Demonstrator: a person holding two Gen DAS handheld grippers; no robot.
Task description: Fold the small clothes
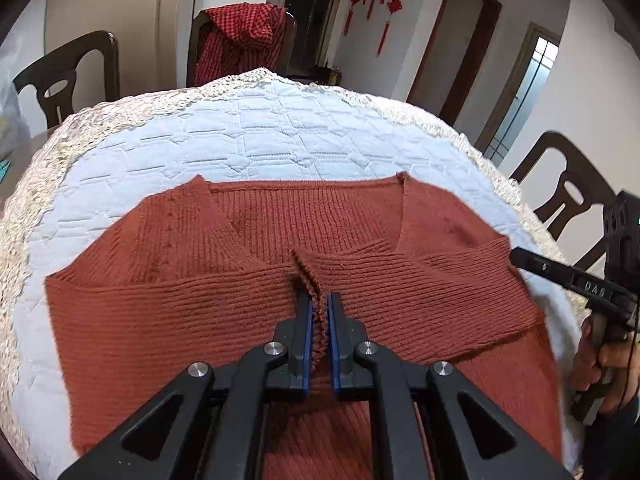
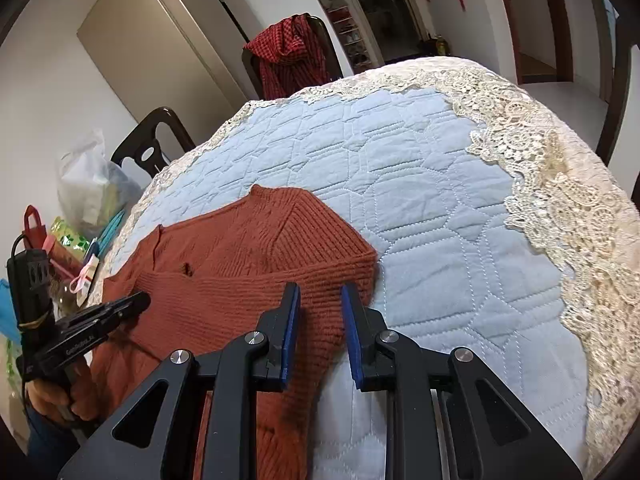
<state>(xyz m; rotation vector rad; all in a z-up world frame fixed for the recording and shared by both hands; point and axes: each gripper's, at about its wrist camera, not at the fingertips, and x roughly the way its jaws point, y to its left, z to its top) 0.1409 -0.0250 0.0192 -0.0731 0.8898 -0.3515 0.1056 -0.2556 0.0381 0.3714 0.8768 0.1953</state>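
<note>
1. A rust-red ribbed knit sweater [image 1: 248, 280] is seen lying flat on a pale blue quilted cover [image 1: 256, 136] edged with cream lace, on a table; both sleeves are already laid across the body, their cuffs meeting near the middle.

2. In the left wrist view, the left gripper [image 1: 319, 312] is closed on a raised ridge of knit where the two cuffs meet, just below the picture's centre; the blue pads are pressed against the fabric from both sides.

3. In the right wrist view, the right gripper [image 2: 320, 300] is held over the sweater's folded side edge, toward 6 o'clock from the picture's centre. Its fingers are spread part-way. The left finger lies over the knit and the right finger over the bare cover; no pinch is seen.

4. The step in hand is judged to be securing both sides before the next fold. The right fingers should be closed on the doubled edge, so that both layers are caught and the cover beneath is left free.

5. The lift should be kept low and even between the hands, since loose knit stretches and the crossed sleeves may slide apart.

6. A chair draped with red checked cloth [image 1: 240, 40] stands at 12 o'clock, well clear.
</note>
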